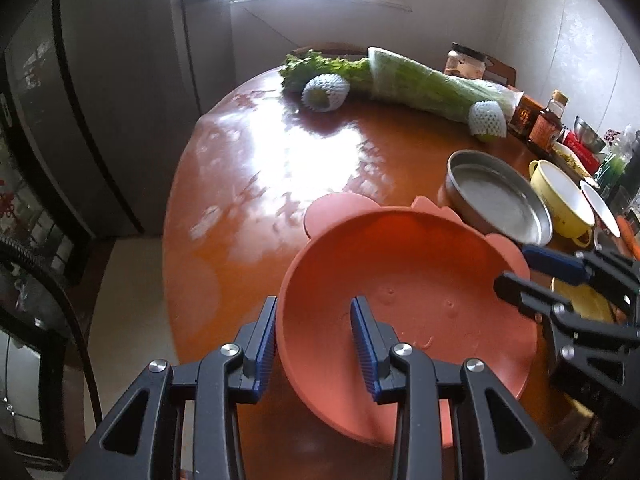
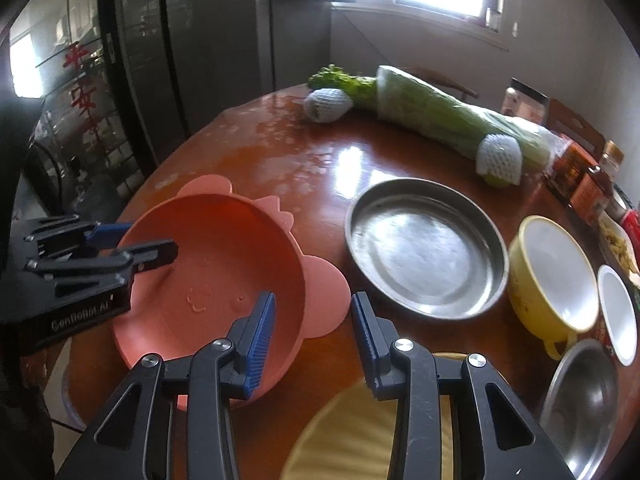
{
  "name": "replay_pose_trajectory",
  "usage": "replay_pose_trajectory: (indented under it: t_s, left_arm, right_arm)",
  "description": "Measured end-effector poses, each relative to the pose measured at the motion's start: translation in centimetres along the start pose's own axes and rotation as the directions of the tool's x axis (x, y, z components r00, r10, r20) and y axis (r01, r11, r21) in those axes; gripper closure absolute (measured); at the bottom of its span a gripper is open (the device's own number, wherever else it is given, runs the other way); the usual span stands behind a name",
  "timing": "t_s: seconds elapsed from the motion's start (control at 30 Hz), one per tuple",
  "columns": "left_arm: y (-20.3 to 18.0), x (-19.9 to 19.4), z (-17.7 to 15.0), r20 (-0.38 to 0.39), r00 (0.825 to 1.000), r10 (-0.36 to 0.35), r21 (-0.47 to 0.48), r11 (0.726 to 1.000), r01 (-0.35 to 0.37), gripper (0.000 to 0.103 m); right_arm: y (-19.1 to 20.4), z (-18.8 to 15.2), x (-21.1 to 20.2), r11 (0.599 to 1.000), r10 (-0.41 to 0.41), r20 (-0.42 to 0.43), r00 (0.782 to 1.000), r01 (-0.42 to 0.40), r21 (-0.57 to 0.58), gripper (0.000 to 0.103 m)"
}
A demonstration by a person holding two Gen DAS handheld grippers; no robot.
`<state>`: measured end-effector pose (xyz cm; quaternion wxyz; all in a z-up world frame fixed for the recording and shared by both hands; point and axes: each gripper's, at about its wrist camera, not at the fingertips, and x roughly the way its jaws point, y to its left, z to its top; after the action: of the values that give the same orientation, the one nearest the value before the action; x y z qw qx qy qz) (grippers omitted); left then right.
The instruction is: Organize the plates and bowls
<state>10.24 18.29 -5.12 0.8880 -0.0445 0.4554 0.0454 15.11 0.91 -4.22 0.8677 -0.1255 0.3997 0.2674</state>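
L gripper (image 1: 314, 344) clamps near-left rim of pink bowl (image 1: 404, 280); R gripper (image 1: 516, 270) grips its right rim. Steel pan (image 1: 500, 200) just beyond, far right on table (image 1: 256, 184).

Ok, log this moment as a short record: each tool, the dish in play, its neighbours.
left tool: shut on the pink bowl rim, one finger inside, one outside
right tool: shut on another part of the same rim
pink bowl: tilted, held by both tools over the table
neighbours: steel plate, then yellow bowl, both empty
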Motion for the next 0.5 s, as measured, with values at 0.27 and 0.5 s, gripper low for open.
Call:
replay_pose_trajectory:
  t_s: [0.27, 0.5]
  left_arm:
    - [0.6, -0.4, -0.5, 0.015, 0.999, 0.028, -0.009, 1.000, -0.028, 0.066]
    - [0.2, -0.4, -0.6, 0.024, 0.998, 0.050, 0.006, 0.999, -0.050, 0.066]
  right_arm:
    - [1.2, 0.3, 1.1, 1.000, 0.003, -0.005, 1.000, -0.004, -0.018, 0.063]
    - [1.3, 0.1, 1.2, 1.000, 0.011, -0.003, 1.000, -0.011, -0.009, 0.063]
